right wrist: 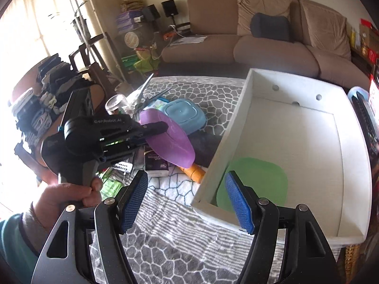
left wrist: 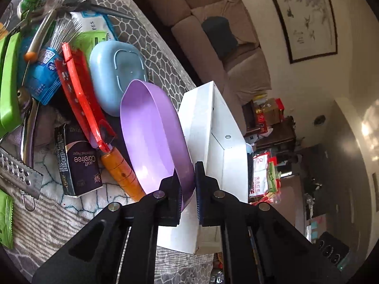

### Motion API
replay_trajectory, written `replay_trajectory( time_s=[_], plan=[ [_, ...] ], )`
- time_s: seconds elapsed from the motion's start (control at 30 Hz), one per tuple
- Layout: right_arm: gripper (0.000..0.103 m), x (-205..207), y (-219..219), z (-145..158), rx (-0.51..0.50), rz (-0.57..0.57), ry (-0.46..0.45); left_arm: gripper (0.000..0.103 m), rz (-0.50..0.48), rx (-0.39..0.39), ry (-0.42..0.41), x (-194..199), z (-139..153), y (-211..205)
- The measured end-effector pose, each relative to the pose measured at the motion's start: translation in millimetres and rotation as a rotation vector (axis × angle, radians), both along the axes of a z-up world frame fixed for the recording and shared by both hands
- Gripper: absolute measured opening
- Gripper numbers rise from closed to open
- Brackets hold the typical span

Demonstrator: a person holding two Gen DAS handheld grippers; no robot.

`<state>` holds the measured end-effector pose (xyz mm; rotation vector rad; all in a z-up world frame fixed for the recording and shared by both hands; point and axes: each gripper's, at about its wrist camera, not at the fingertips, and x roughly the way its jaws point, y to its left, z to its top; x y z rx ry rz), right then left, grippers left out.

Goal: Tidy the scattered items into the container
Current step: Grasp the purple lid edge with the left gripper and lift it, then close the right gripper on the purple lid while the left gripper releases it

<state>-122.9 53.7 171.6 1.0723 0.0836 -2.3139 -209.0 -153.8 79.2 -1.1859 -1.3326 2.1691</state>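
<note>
Purple plate (left wrist: 151, 137) sits clenched by its rim in my left gripper (left wrist: 188, 189), beside the white container (right wrist: 296, 142). My right gripper (right wrist: 187, 201) hangs released. "Carefree" marks the dark box (left wrist: 75, 161).

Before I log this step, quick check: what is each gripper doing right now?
Left gripper: shut on the purple bowl, gripping its rim.
Right gripper: open, holding nothing, near the white box.

brown sofa (right wrist: 267, 40), framed painting (left wrist: 305, 14), bright window (right wrist: 26, 21)
</note>
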Motion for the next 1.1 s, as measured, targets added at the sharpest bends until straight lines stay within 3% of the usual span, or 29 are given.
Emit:
replay_trajectory(
  time_s=[0.17, 0.43, 0.47, 0.53, 0.57, 0.63, 0.73, 0.77, 0.8, 0.9, 0.97, 1.07, 1.1],
  plan=[
    [0.070, 4, -44, -19, 0.092, 0.078, 0.064, 0.008, -0.064, 0.004, 0.028, 17, 33, -6],
    [0.067, 8, -77, -18, 0.108, 0.020, 0.146, 0.008, -0.073, 0.092, 0.035, 56, 57, -27],
    [0.064, 10, -80, -17, 0.112, 0.014, 0.164, 0.008, -0.072, 0.103, 0.037, 62, 59, -30],
    [0.037, 14, -86, -13, 0.124, 0.006, 0.188, 0.008, -0.075, 0.128, 0.041, 75, 63, -33],
    [0.034, 16, -88, -10, 0.132, 0.002, 0.200, 0.007, -0.078, 0.138, 0.044, 79, 65, -33],
    [0.013, 19, -91, -6, 0.129, 0.004, 0.200, 0.007, -0.086, 0.135, 0.057, 87, 73, -31],
    [0.010, 22, -90, 5, 0.092, 0.004, 0.178, 0.010, -0.113, 0.076, 0.087, 92, 89, -26],
    [0.010, 22, -87, 9, 0.065, 0.001, 0.158, 0.018, -0.124, 0.054, 0.095, 94, 95, -25],
    [0.009, 21, -83, 13, 0.033, -0.004, 0.131, 0.038, -0.134, 0.031, 0.107, 97, 101, -24],
    [0.008, 11, -65, 17, -0.076, -0.033, 0.018, 0.078, -0.140, -0.056, 0.165, 113, 120, -26],
    [0.008, 5, -53, 19, -0.124, -0.056, -0.029, 0.081, -0.165, -0.138, 0.228, 128, 132, -28],
    [0.008, 7, -42, 23, -0.131, -0.067, -0.040, 0.097, -0.160, -0.373, 0.289, 152, 137, -31],
    [0.008, 9, -39, 23, -0.132, -0.069, -0.045, 0.097, -0.166, -0.428, 0.291, 158, 133, -32]
  ],
)
